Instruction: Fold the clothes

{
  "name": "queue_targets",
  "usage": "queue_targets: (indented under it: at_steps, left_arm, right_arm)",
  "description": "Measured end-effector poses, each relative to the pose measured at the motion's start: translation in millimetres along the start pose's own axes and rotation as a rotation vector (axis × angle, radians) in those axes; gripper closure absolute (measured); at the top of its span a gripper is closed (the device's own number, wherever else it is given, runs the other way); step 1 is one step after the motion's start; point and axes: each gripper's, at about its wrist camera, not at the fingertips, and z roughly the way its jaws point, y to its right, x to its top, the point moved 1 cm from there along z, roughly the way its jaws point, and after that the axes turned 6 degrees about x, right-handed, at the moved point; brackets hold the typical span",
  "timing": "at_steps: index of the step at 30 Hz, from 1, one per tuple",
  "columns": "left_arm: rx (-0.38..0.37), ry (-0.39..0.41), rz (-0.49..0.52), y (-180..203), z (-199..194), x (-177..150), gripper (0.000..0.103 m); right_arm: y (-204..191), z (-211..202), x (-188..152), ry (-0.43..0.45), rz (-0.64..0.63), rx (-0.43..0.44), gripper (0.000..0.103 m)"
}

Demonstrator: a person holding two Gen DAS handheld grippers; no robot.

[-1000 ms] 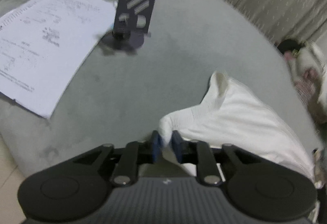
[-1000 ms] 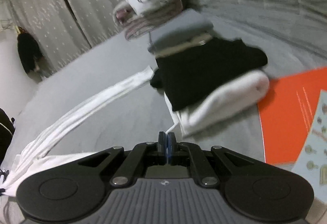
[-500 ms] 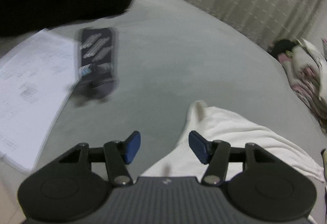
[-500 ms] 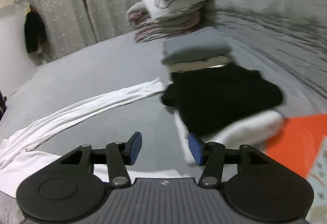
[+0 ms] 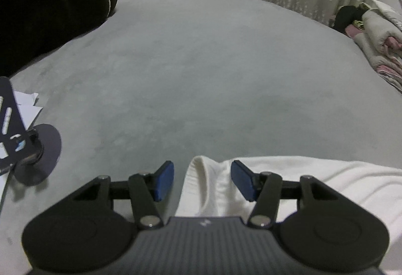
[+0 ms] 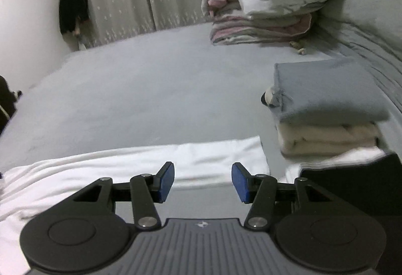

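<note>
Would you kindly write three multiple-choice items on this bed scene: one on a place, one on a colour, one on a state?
1. Where does the grey folded garment lie?
A. on a cream folded garment
B. under the pillows
C. on the floor

2. What colour is the long garment spread across the bed?
A. black
B. white
C. orange

3. What is the right tool doing?
A. clamping the garment
B. holding paper
C. open, holding nothing

Answers:
1 A, the cream folded garment shows directly beneath it.
2 B, it is plainly white.
3 C, its blue pads stand apart with only bed between them.
</note>
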Motion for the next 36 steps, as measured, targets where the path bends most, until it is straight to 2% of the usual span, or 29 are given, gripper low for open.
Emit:
queue_targets:
  at_steps: [2, 8, 14, 15, 16, 17, 18, 21, 24, 31, 36]
  left_arm:
    - [0.017, 0.002, 0.027, 6.2, 5.1, -0.6, 0.055]
    - [0.049, 0.008, 0.082, 21.9, 12.1, -1.2, 0.074]
    - [0.065, 0.01, 0.108, 23.8, 13.1, -0.4, 0.079]
    - [0.067, 0.01, 0.106, 22.5, 11.6, -1.6, 0.079]
    - [0.069, 0.012, 0.105, 22.2, 10.2, -2.0, 0.08]
    - [0.071, 0.018, 0.103, 22.9, 8.9, -1.5, 0.08]
    - [0.071, 0.024, 0.098, 22.8, 7.3, -0.7, 0.08]
    - [0.066, 0.049, 0.066, 18.8, 1.6, 3.2, 0.08]
    - [0.059, 0.071, 0.019, 10.3, -3.6, 8.3, 0.08]
    - [0.038, 0.097, -0.067, -4.5, -13.4, 15.5, 0.08]
    - [0.01, 0.141, -0.132, -14.1, -22.8, 21.5, 0.08]
  right_arm:
    - [12.3, 26.8, 9.3, -0.025, 0.007, -0.018, 0.052]
    - [48.4, 97.7, 19.2, -0.119, -0.004, -0.111, 0.052]
    - [67.0, 126.7, 22.2, -0.127, -0.001, -0.122, 0.051]
    - [63.7, 128.6, 22.6, -0.13, -0.03, -0.129, 0.057]
    - [61.3, 129.3, 22.8, -0.131, -0.05, -0.127, 0.072]
    - [59.9, 128.5, 22.7, -0.127, -0.06, -0.115, 0.095]
    - [58.9, 127.1, 22.8, -0.122, -0.067, -0.111, 0.097]
    - [57.1, 119.7, 25.1, -0.088, -0.071, -0.126, 0.098]
    - [57.6, 98.8, 32.9, -0.005, -0.04, -0.127, 0.098]
    - [36.7, 52.5, 44.9, 0.142, -0.062, -0.168, 0.098]
    - [25.7, 26.0, 53.7, 0.247, -0.051, -0.163, 0.098]
